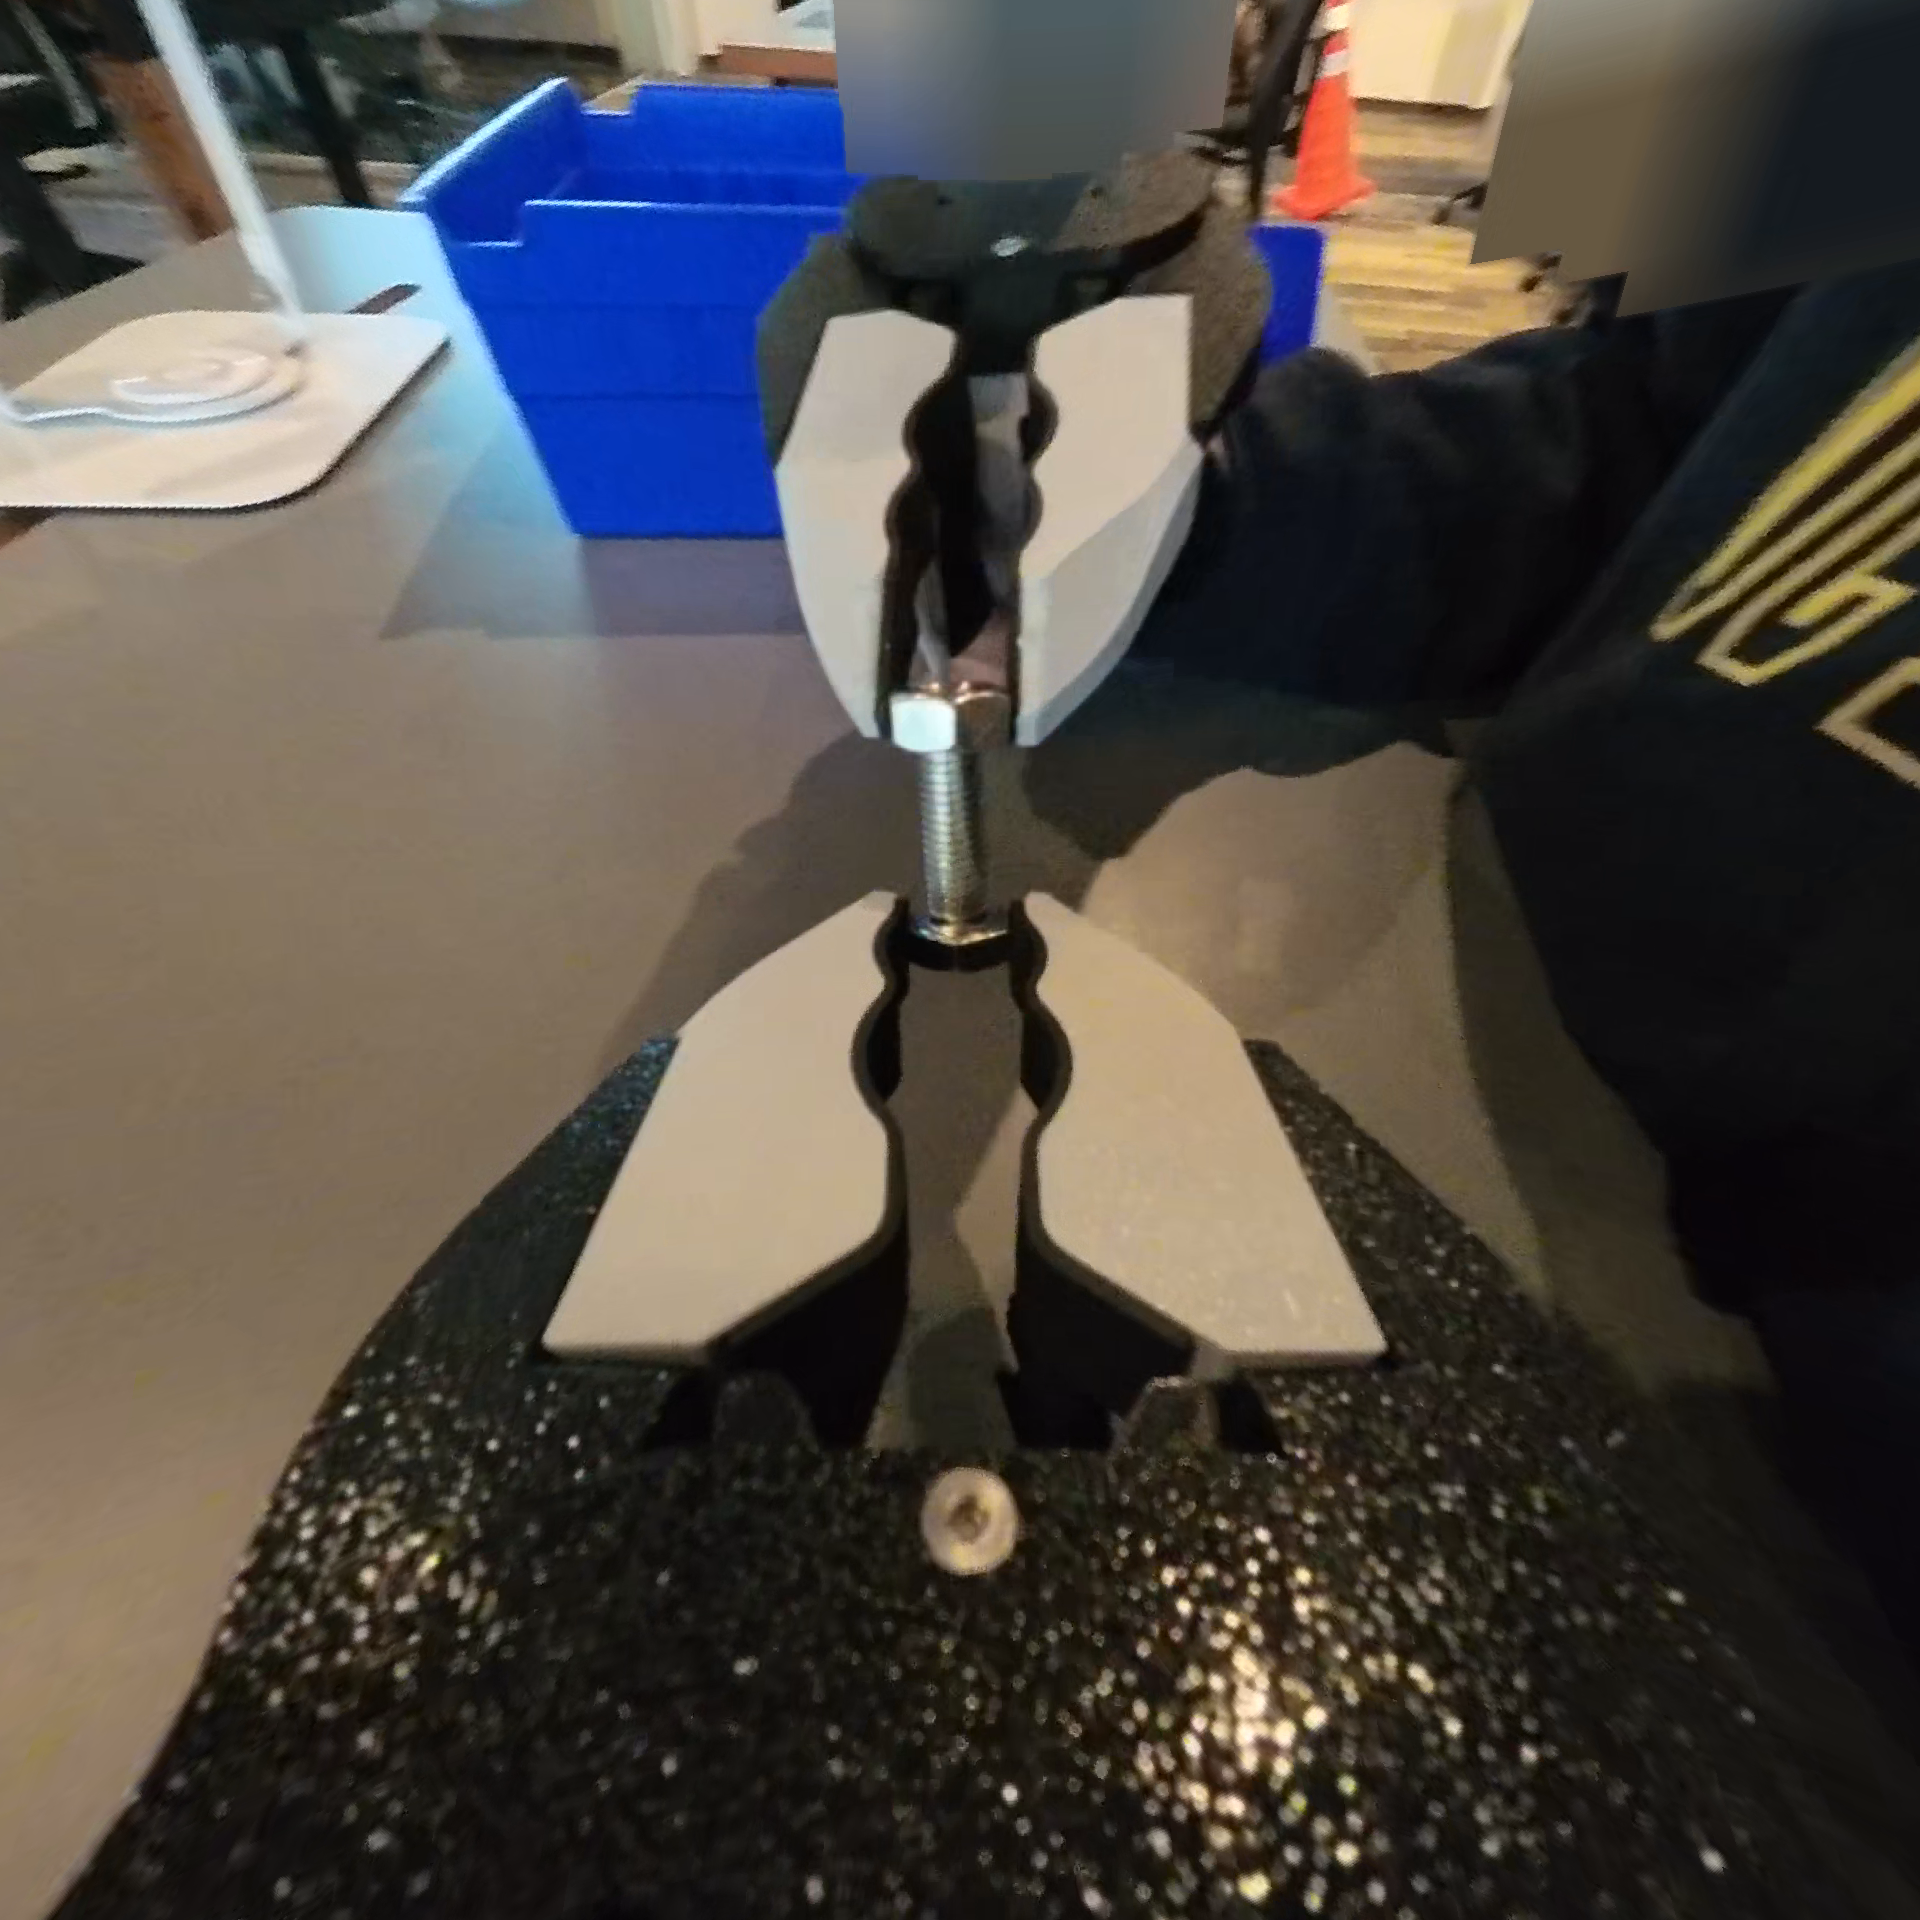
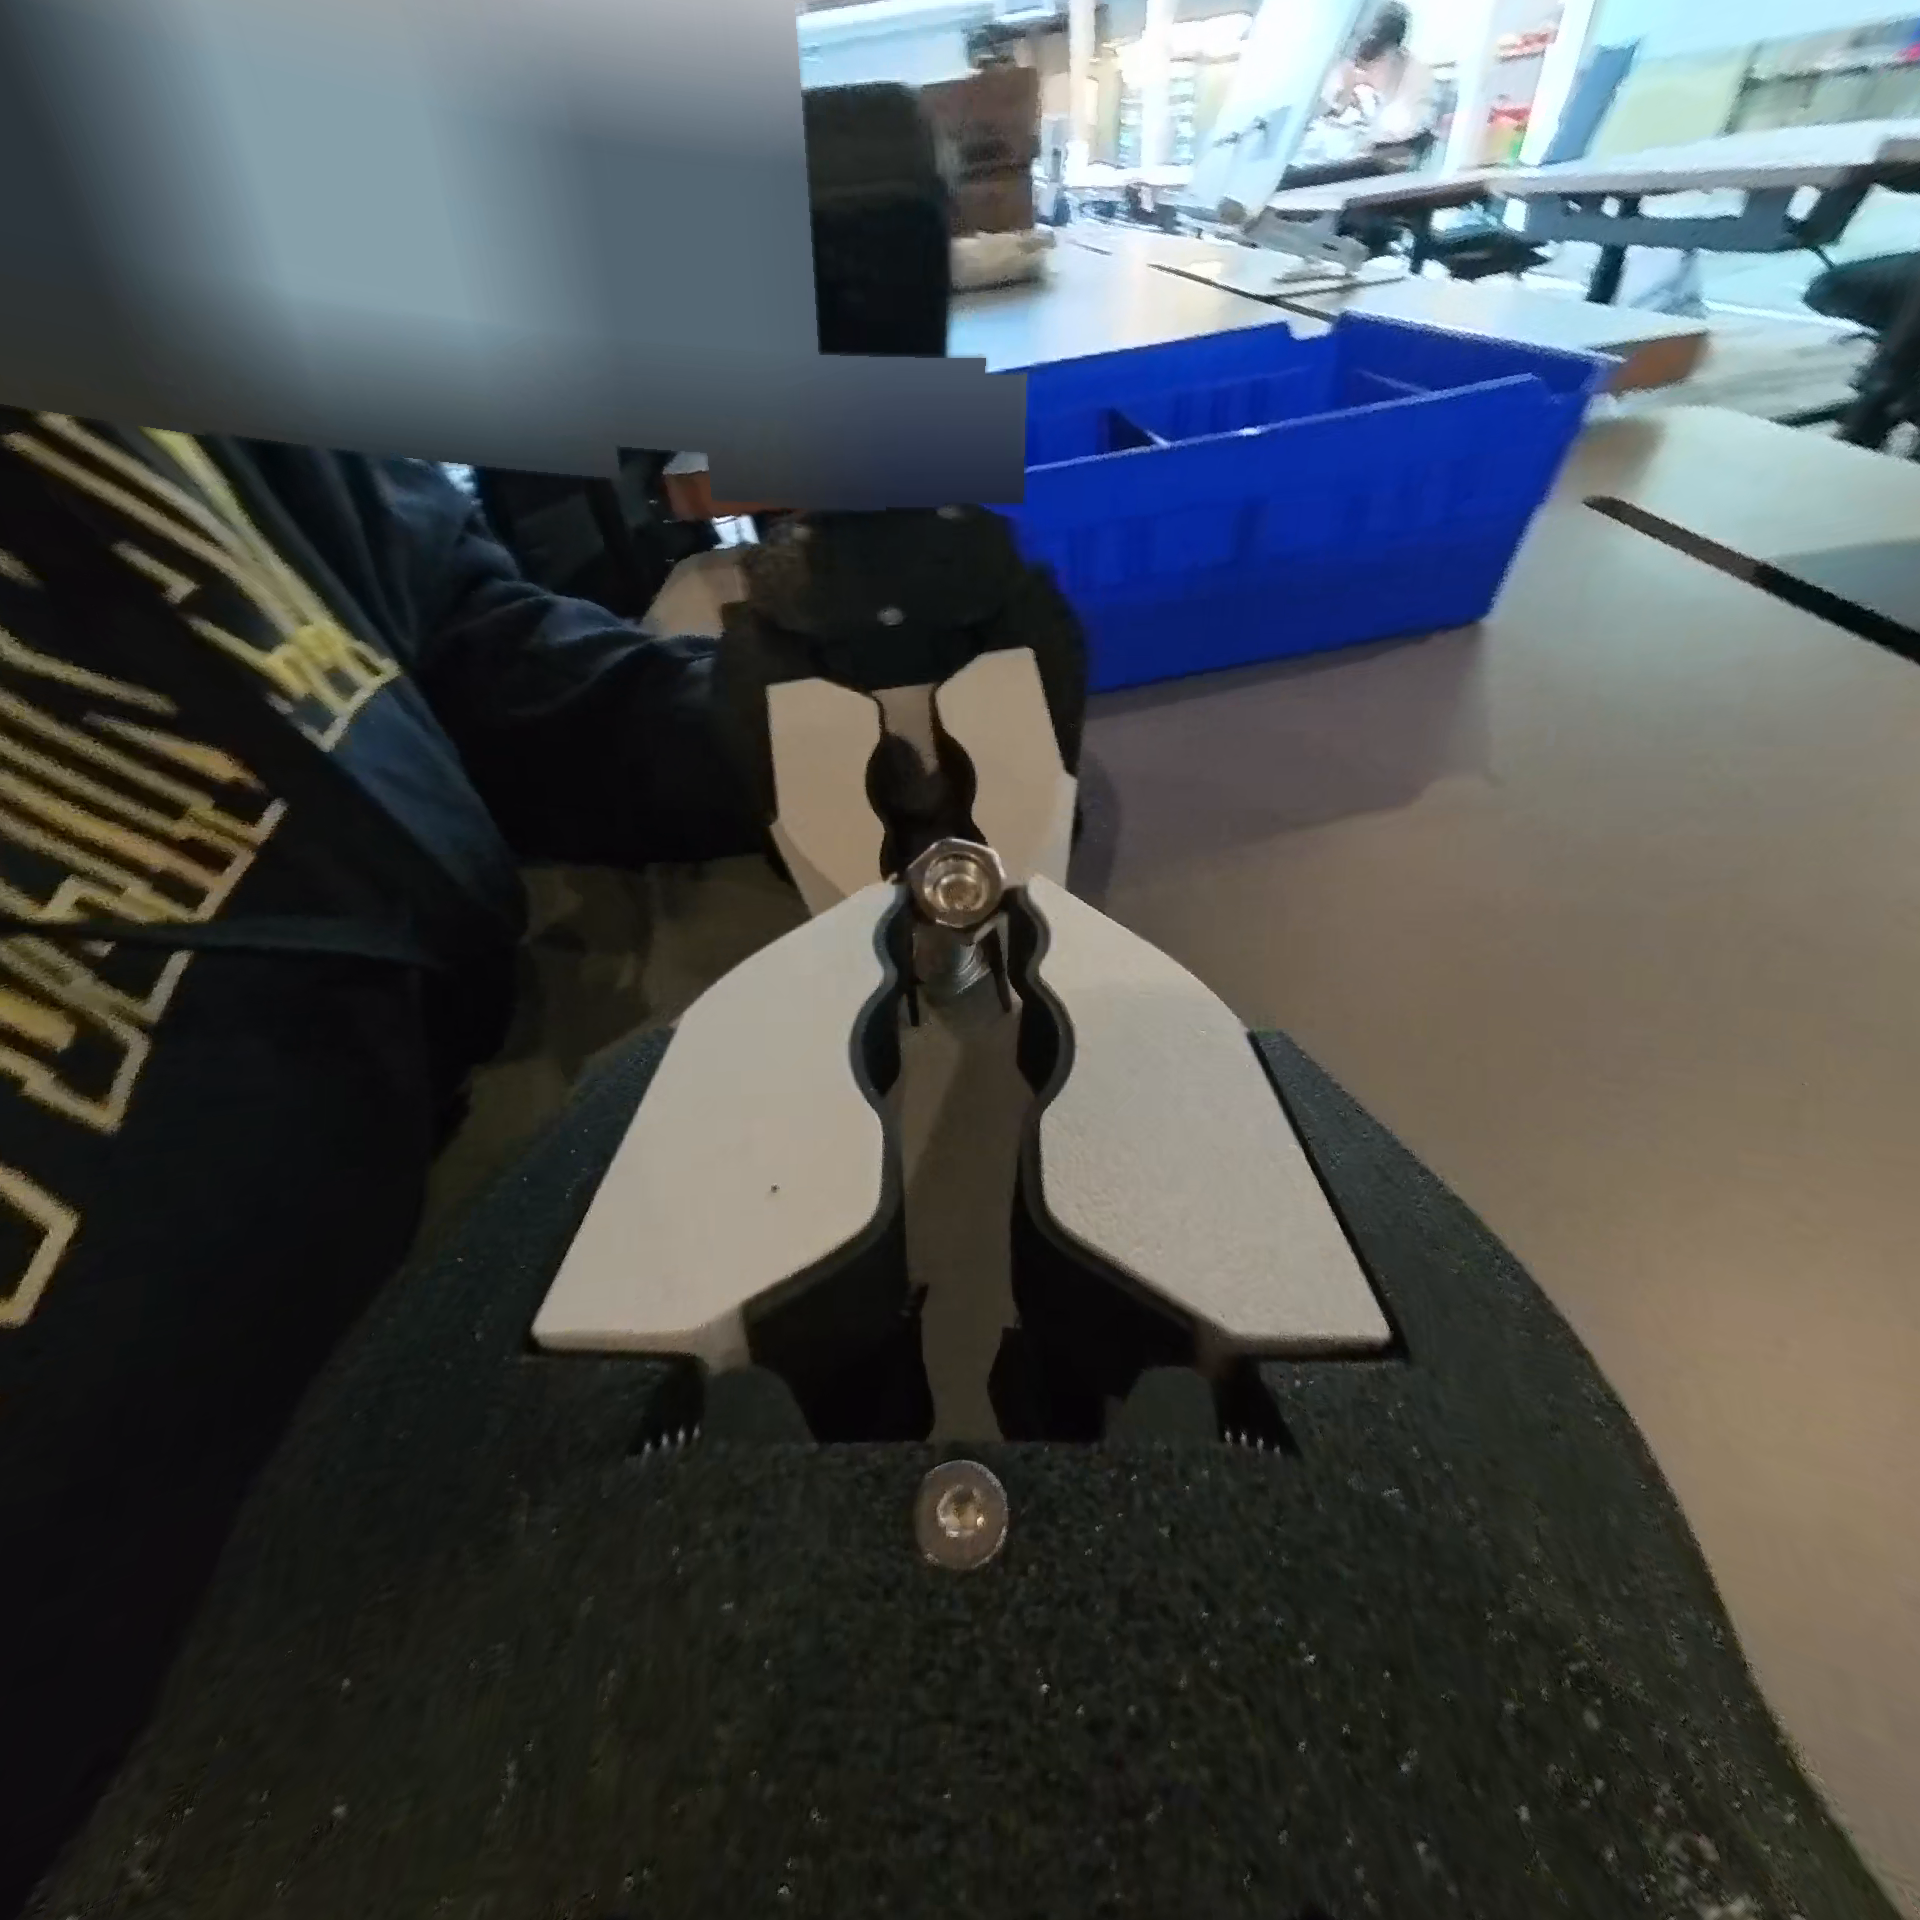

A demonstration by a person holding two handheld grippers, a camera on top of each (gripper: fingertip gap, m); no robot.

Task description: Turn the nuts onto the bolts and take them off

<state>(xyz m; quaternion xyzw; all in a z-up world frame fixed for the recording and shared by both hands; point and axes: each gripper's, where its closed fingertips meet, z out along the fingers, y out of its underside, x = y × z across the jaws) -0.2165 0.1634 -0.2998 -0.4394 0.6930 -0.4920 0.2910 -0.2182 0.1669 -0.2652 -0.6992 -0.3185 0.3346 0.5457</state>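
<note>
Bolt (image 1: pixel 943 831) threads show in left view; right view foreshortens them

Grey counter (image 1: pixel 312 831) carries a blue divided bin (image 2: pixel 1299 530) toward its back. Orange traffic cone (image 1: pixel 1330 135) on wood-look floor behind. More tables (image 2: pixel 1662 197) stand in the bright room beyond.

Shiny threaded metal bolt (image 1: pixel 948 831); glossy blue plastic bin (image 1: pixel 623 343).

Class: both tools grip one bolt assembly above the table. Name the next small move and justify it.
Probably twist the right tool, clamped on the hex piece. The left tool grips the other end, and bare thread separates them; which end is the nut is unclear.
</note>
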